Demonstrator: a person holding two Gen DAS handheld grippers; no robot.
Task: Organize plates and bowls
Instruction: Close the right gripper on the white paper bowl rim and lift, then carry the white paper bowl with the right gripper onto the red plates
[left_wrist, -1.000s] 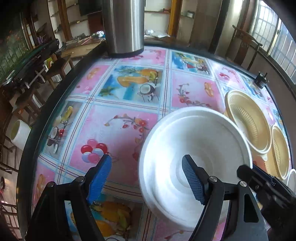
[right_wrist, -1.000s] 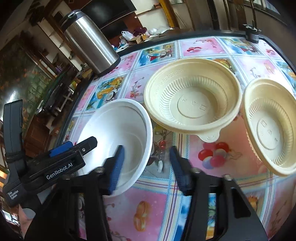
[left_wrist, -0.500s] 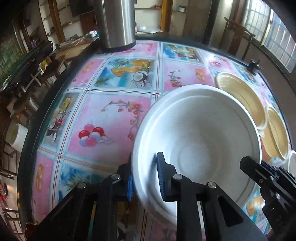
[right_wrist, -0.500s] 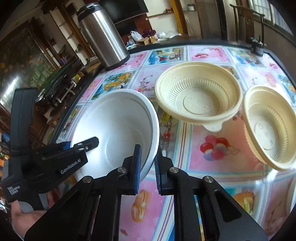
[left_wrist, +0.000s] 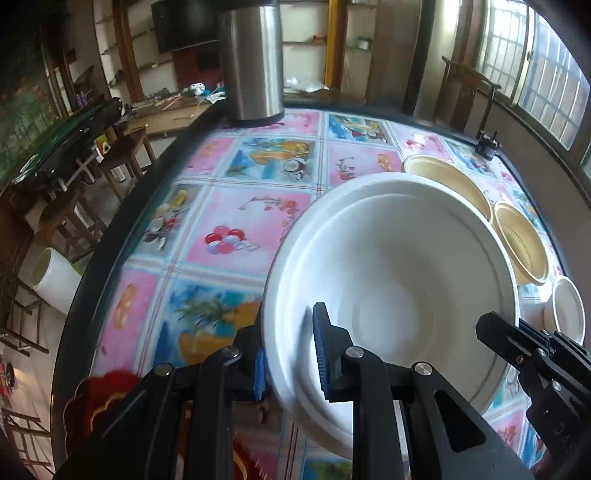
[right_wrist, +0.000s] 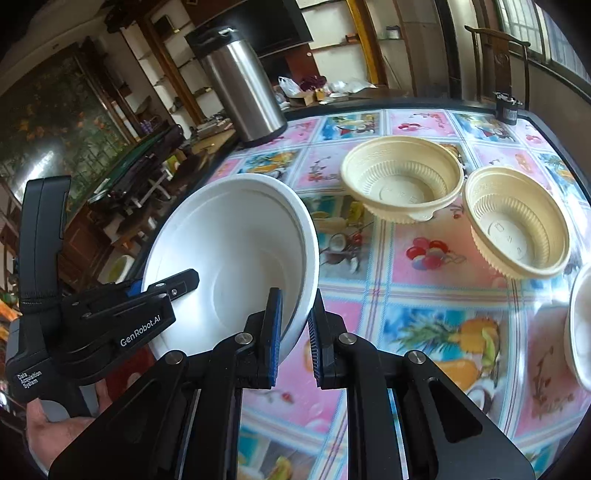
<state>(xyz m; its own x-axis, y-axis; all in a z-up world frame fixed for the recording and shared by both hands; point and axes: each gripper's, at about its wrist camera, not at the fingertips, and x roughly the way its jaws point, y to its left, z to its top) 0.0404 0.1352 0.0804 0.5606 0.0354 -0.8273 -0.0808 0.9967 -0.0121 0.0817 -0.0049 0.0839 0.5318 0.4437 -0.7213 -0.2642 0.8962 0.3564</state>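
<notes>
Both claws are clenched on the white bowl's (right_wrist: 236, 258) rim, left claw (left_wrist: 288, 354) and right claw (right_wrist: 293, 332) on opposite sides. Uneven pulling could crack the thin rim (it looks like foam) or swing it into the cream bowls (right_wrist: 402, 184) toward the counter's far edge.

the desk (right_wrist: 424, 306), under a fruit-print cloth, carries two cream bowls (right_wrist: 402, 184) (right_wrist: 517, 227) side by side and a steel flask (right_wrist: 243, 88).

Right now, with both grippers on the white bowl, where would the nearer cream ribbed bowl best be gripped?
Probably by its rim. The cream ribbed bowl sits upright and open-topped, so one finger can go inside the wall and one outside, coming from above on its near side. The second cream bowl crowds its far-left edge.
</notes>
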